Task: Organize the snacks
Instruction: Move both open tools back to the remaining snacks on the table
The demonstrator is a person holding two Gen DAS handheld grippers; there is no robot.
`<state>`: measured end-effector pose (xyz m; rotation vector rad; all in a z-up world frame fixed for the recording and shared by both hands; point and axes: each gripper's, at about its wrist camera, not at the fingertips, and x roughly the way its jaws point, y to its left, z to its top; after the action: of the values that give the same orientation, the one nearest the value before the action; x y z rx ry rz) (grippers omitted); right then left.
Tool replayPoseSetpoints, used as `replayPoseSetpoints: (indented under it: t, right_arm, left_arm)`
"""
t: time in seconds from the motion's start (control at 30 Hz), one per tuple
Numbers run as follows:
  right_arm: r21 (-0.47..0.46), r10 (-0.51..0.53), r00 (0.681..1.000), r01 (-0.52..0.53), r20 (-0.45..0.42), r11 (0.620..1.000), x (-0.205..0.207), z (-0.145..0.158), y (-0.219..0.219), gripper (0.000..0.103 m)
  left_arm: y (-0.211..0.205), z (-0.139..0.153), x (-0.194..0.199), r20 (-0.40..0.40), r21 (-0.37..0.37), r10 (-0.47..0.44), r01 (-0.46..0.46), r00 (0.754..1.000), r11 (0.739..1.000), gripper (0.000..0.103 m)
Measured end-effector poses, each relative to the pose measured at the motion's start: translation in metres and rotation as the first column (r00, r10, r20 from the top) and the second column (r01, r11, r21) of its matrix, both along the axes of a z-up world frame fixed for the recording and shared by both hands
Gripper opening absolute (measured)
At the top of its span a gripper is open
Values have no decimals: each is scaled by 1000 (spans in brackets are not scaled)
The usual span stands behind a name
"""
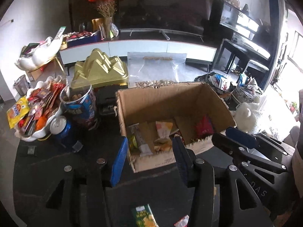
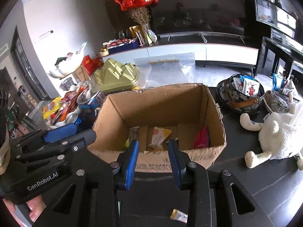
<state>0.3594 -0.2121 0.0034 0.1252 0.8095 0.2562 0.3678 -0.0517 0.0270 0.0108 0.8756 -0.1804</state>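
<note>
1. Left gripper: fingers spread, nothing between the pads. They hang over the near-left corner of the cardboard box; the box opening runs from 12 to 2 o'clock of the fingertips.
2. Right gripper: fingers spread, narrower gap, nothing pinched. They sit at the box's near wall, with the opening at 12 o'clock.
3. Snacks in the box: orange-white packet just beyond the right fingertips at 12 o'clock, red packet at 2 o'clock by the right wall, green packet at the left wall, just beside the left finger.
4. Left view only: loose green snack pack on the dark tabletop at 6 o'clock below the fingers, blue can at 9 o'clock, white bowl of mixed snacks beyond it.
5. Right view only: white plush toy at 3 o'clock of the box, patterned bowls of sachets at 1 o'clock, and part of a hand under the left gripper.
6. Both views: gold mountain-shaped tin and clear zip bag behind the box.
</note>
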Motion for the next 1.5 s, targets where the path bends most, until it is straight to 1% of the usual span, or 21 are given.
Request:
replayPoseSetpoints:
  t: [0.1,0.17,0.3,0.43,0.53,0.63,0.7,0.87,1.0,1.17,1.3,1.5]
  right_arm:
    - [-7,11,1000,-11,-5,1000,-12,1,-1,34]
    - [-25,22,1000,-22,-19,999,-19,-1,0,37]
    - [-67,48,998,-51,-46,996,-29,-5,-1,37]
    - [-72,55,995,-62,-86,996,-37,-12,-5,37]
    - [-65,57,990,-66,-131,996,-42,-22,-8,37]
    - [-98,53,985,-70,-165,993,-46,-34,-8,37]
    - [-112,50,978,-73,-203,991,-47,-42,-9,37]
    - [-177,51,968,-96,-245,980,-51,-55,-8,37]
    - [-204,60,953,-125,-296,971,-50,-65,-8,37]
    - [-233,54,925,-150,-376,961,-45,-86,-10,37]
    - [-281,55,902,-191,-427,940,-44,-103,-6,37]
    - [-339,57,871,-249,-487,907,-43,-125,0,37]
  left_arm:
    - [1,1,-14,-7,8,16,-16,1000,1000,49]
    - [1,-1,-22,-21,11,24,-24,999,1000,51]
    - [-1,-5,-34,-41,18,44,-43,998,999,52]
    - [-1,-17,-46,-93,-1,46,-46,995,999,53]
    - [-2,-28,-53,-119,14,64,-62,991,998,56]
    - [1,-39,-59,-147,23,85,-82,985,996,56]
    - [2,-46,-62,-160,30,97,-93,982,995,56]
    - [4,-62,-71,-195,46,118,-111,974,993,61]
    - [4,-76,-78,-217,65,135,-124,967,990,63]
    - [4,-93,-83,-244,88,150,-132,958,987,65]
    - [7,-106,-86,-269,88,162,-143,950,986,66]
    - [15,-128,-85,-323,85,189,-170,927,982,66]
